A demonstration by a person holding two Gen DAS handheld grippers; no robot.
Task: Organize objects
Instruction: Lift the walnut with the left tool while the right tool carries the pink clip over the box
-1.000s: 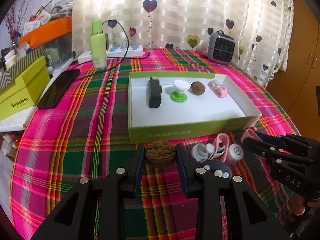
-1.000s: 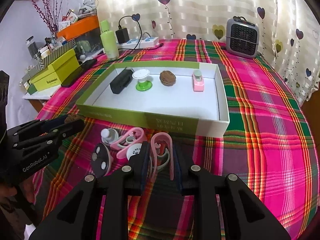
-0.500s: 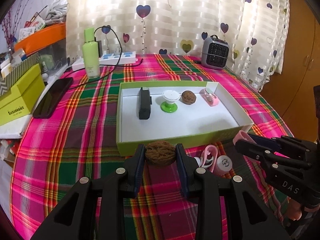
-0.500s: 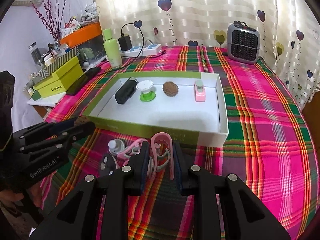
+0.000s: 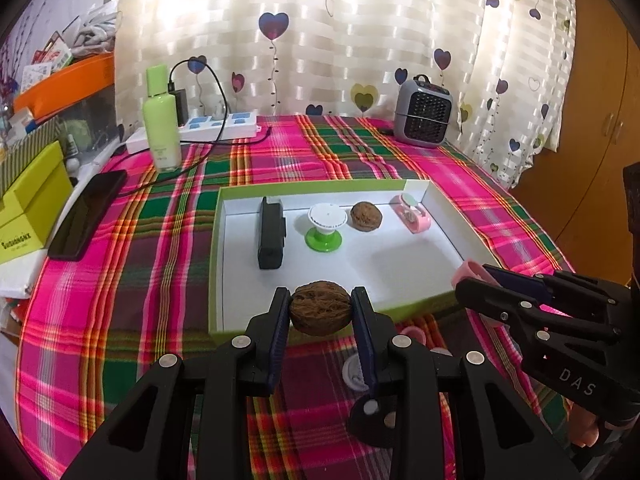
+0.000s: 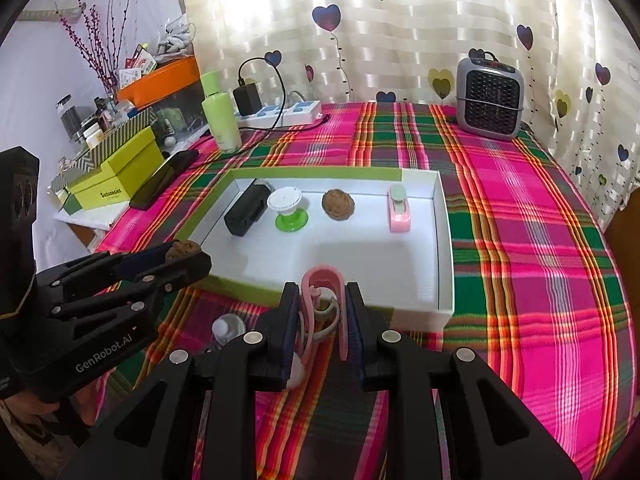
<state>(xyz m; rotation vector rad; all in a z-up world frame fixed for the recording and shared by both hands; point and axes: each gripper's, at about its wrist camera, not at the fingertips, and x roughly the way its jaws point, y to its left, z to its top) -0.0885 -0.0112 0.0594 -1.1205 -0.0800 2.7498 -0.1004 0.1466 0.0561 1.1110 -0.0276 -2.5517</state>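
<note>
Left wrist view shows a brown walnut (image 5: 320, 308) pinched between the two pads of the left tool (image 5: 320, 314), held in the air just over the near wall of the box (image 5: 256, 334). Right wrist view shows a pink clip (image 6: 323, 300) squeezed between the pads of the right tool (image 6: 322, 312), raised above the near wall of the same box, toward its right end.

Inside the white-floored, green-edged box, four things stand in a row along the far side: a black case (image 5: 271, 237) at the left, a white and green stand (image 5: 325, 227) beside it, a second walnut (image 5: 365, 217), and a pink device (image 5: 414, 218) at the right. The near half of the box floor is bare.

On the plaid cloth (image 5: 120, 280) of the tabletop, in front of the box, a few small things lie partly hidden behind the tools: a white round piece (image 6: 228, 326) and a black disc (image 5: 374, 420) among them.

Farther off, a green bottle (image 5: 161, 120) stands upright near a white power strip (image 5: 220, 126), a dark phone (image 5: 88, 214) lies at the left edge, and a grey heater (image 5: 423, 114) sits against the heart-patterned curtain (image 5: 320, 40).
</note>
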